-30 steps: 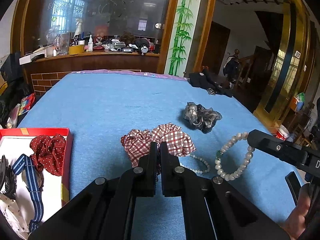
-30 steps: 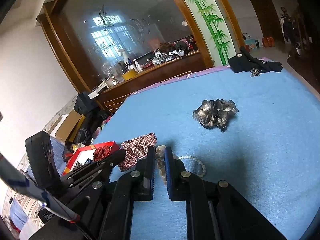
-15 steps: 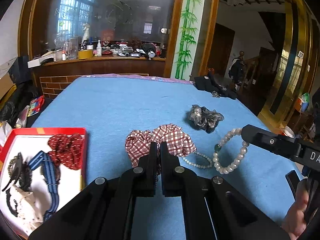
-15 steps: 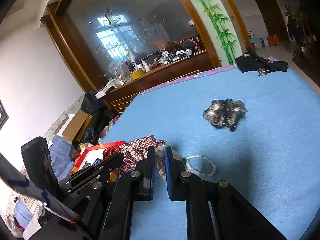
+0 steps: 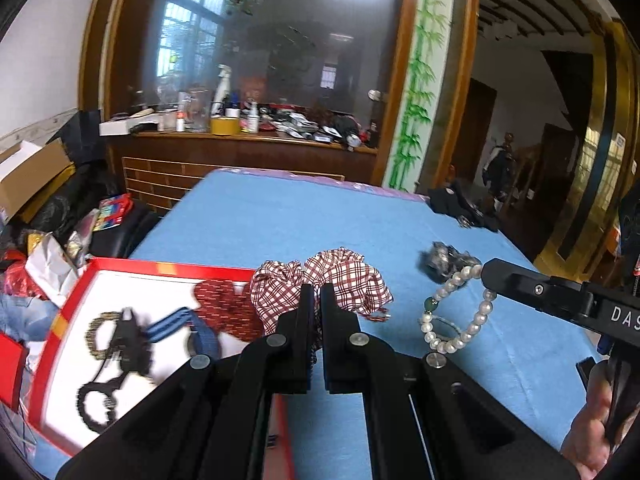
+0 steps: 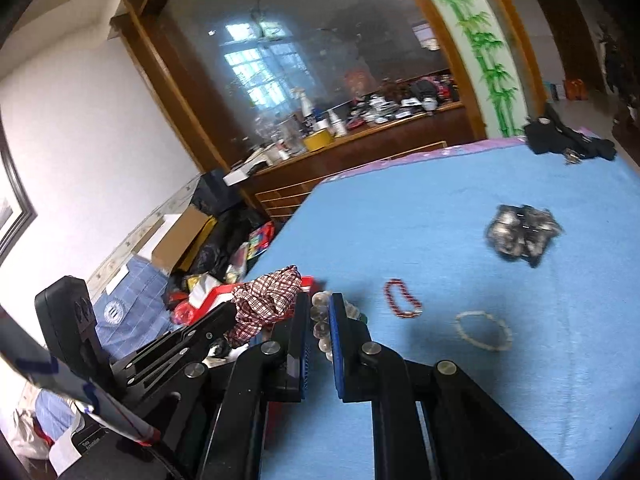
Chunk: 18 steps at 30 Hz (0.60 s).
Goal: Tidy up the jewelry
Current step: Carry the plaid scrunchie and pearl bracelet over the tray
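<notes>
My left gripper (image 5: 316,294) is shut on a red-and-white plaid scrunchie (image 5: 346,276), which hangs above the blue table at the right rim of the red box (image 5: 168,269). Beside it, my right gripper (image 6: 320,300) is shut on a large pearl bracelet (image 5: 476,322) with one green bead, which dangles clear of the cloth. From the right wrist the pearls (image 6: 320,320) show between the pads, with the plaid scrunchie (image 6: 268,296) and left gripper (image 6: 230,312) to their left. The white-lined box holds a dark red dotted scrunchie (image 5: 218,308), a blue striped band (image 5: 172,326) and black pieces.
On the blue cloth lie a red bead bracelet (image 6: 402,300), a thin white bead bracelet (image 6: 484,330) and a grey-black scrunchie (image 6: 520,234). Black cloth (image 6: 568,140) sits at the far corner. Boxes and bags crowd the floor left of the table. A hand (image 5: 588,436) shows at lower right.
Both grippers have risen and swung left toward the red box, carrying the plaid scrunchie and the pearl bracelet. A red bead bracelet now shows where the scrunchie lay.
</notes>
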Motion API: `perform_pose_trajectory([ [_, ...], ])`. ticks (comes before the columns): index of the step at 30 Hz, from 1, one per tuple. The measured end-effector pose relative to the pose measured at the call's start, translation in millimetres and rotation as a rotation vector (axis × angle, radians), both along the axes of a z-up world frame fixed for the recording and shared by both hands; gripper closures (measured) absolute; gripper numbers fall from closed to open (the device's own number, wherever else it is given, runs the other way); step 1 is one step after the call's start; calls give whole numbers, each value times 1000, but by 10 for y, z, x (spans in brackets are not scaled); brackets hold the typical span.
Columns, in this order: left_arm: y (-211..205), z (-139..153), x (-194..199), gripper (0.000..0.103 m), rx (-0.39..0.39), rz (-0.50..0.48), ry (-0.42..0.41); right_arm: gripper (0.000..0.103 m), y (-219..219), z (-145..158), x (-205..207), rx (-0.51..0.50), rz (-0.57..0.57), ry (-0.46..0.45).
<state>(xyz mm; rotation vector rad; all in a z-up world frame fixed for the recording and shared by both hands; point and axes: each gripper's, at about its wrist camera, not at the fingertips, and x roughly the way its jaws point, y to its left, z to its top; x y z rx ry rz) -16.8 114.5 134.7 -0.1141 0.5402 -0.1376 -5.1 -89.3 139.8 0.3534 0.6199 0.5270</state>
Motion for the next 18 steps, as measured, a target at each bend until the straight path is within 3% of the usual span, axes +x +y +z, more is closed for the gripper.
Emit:
perform_pose_trajectory([
  [10, 931, 50, -161, 100, -8, 125, 2, 92, 793, 168, 101, -35, 123, -7],
  [18, 1670, -19, -109, 100, -13, 205, 51, 92, 1417, 97, 377, -40, 204, 44],
])
